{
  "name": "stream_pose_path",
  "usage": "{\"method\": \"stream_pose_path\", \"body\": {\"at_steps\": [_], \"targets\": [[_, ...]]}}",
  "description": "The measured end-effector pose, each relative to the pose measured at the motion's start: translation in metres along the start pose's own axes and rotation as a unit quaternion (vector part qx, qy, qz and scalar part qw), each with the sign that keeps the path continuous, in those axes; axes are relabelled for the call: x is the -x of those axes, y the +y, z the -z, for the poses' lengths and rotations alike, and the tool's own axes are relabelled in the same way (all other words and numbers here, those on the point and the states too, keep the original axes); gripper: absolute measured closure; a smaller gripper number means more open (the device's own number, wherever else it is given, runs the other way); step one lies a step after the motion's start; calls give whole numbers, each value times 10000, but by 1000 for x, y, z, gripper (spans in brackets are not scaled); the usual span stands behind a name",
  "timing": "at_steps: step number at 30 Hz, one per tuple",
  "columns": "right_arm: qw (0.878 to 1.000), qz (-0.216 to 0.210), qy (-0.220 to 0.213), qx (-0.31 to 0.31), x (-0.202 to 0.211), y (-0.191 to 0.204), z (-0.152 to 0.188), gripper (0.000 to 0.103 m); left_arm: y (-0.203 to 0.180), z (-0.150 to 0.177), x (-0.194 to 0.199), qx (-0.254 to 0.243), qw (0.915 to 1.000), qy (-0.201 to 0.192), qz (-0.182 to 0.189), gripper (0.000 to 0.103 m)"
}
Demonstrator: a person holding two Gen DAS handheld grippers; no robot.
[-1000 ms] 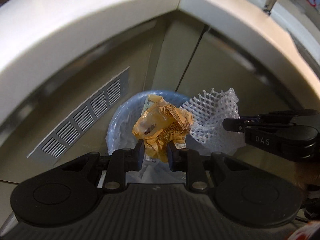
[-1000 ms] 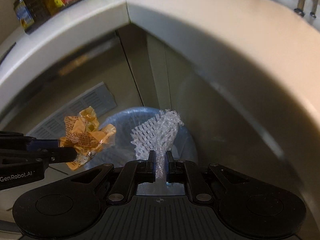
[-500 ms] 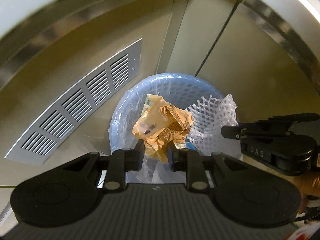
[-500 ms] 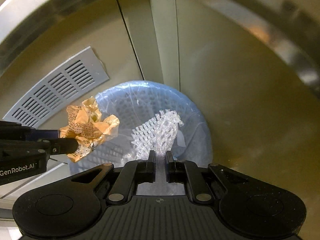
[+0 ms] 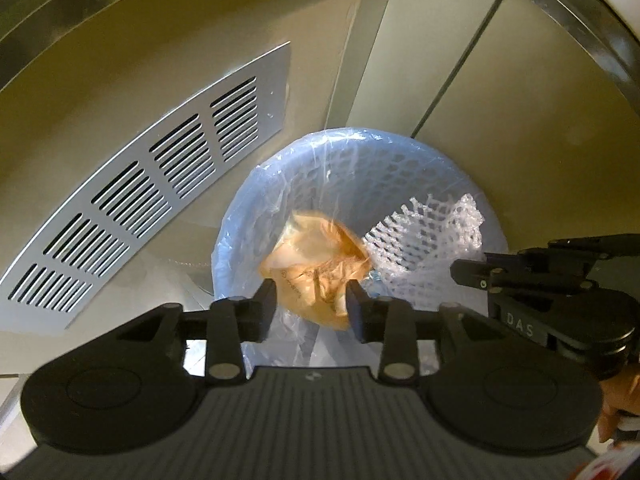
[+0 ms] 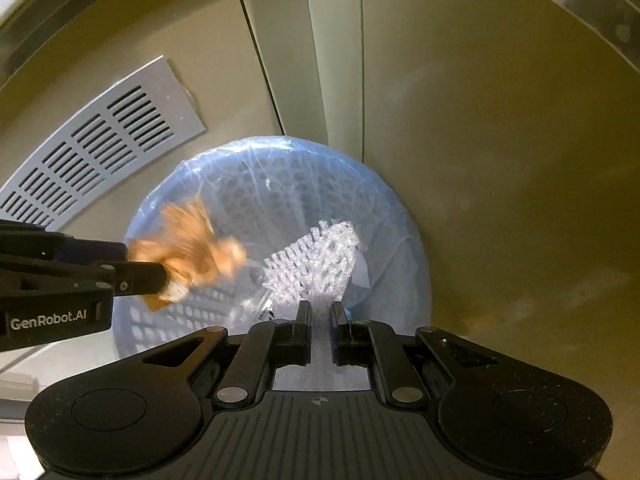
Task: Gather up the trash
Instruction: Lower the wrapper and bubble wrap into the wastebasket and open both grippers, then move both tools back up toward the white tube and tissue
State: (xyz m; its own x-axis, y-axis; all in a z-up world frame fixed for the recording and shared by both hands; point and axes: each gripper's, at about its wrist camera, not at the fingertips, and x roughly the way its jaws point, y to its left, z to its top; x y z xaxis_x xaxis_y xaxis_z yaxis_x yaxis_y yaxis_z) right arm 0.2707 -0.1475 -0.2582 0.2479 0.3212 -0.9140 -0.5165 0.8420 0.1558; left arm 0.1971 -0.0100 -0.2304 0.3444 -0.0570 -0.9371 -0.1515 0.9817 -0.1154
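Observation:
A blue mesh bin [image 5: 400,152] lined with a clear bag stands on the floor below both grippers; it also shows in the right wrist view [image 6: 404,248]. My left gripper [image 5: 312,304] has its jaws spread apart above the bin. A crumpled orange wrapper [image 5: 316,268] is blurred between and just beyond the fingers, coming free; it also shows in the right wrist view [image 6: 192,252]. My right gripper [image 6: 320,316] is shut on a white foam net [image 6: 316,264] held over the bin's right side, which also shows in the left wrist view [image 5: 420,248].
A grey vent grille [image 5: 140,208] sits in the beige cabinet base left of the bin. Beige cabinet doors [image 6: 480,120] rise behind the bin. A metal trim strip [image 5: 580,20] curves at upper right.
Both grippers have come lower over the bin. My left gripper's jaws have opened and the orange wrapper, held firmly before, now blurs as it drops. The foam net stays gripped.

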Motion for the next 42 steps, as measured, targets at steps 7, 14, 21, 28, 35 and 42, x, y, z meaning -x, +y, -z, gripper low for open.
{"method": "stream_pose_path", "body": {"at_steps": [7, 14, 21, 28, 35, 42], "targets": [[10000, -29, -70, -22, -3, -2, 0, 94, 5, 6, 7, 78, 10000, -59, 10, 67], [9994, -164, -282, -111, 3, -1, -1, 93, 10, 15, 18, 176, 9998, -84, 24, 67], [9983, -235, -473, -238, 15, -1, 2, 46, 11, 24, 28, 188, 9997, -131, 20, 67], [9984, -134, -481, -280, 43, 5, 12, 46, 12, 27, 48, 145, 9995, -278, 59, 67], [9961, -73, -821, -310, 101, 21, 17, 46, 12, 23, 92, 0, 9974, -674, 255, 67], [9874, -105, -1550, -301, 175, 45, 10, 46, 6, 6, 153, -145, 9899, -1321, 491, 67]]}}
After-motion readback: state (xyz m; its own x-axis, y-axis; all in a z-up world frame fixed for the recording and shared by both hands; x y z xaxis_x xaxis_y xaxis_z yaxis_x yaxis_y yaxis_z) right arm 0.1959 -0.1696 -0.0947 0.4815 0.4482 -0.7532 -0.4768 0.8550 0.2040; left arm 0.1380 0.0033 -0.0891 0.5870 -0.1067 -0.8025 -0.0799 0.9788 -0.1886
